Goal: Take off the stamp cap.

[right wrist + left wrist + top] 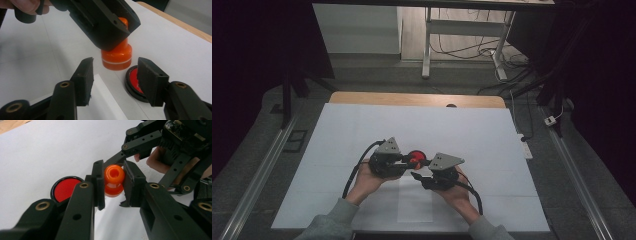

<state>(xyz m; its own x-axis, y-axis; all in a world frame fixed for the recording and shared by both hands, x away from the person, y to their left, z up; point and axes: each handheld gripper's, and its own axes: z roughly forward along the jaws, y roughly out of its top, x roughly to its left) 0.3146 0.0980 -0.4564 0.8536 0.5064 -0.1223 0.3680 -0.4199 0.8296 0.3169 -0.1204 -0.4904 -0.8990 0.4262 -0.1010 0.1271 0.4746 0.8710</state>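
Left claw (pixel 113 183) pinches the orange knob's (pixel 114 180) rounded top at frame centre, knob upright. Right claw (pixel 113 80) gapes, holding nothing, beside the red disc (pixel 133 80).

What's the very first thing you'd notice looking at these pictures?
The bright orange knob-shaped piece jumps out: the left gripper pinches its rounded top between its black jaws, near the middle of the white table sheet. Right beside it lies a flat red disc with a black rim. The right gripper waits open, pointing at both.
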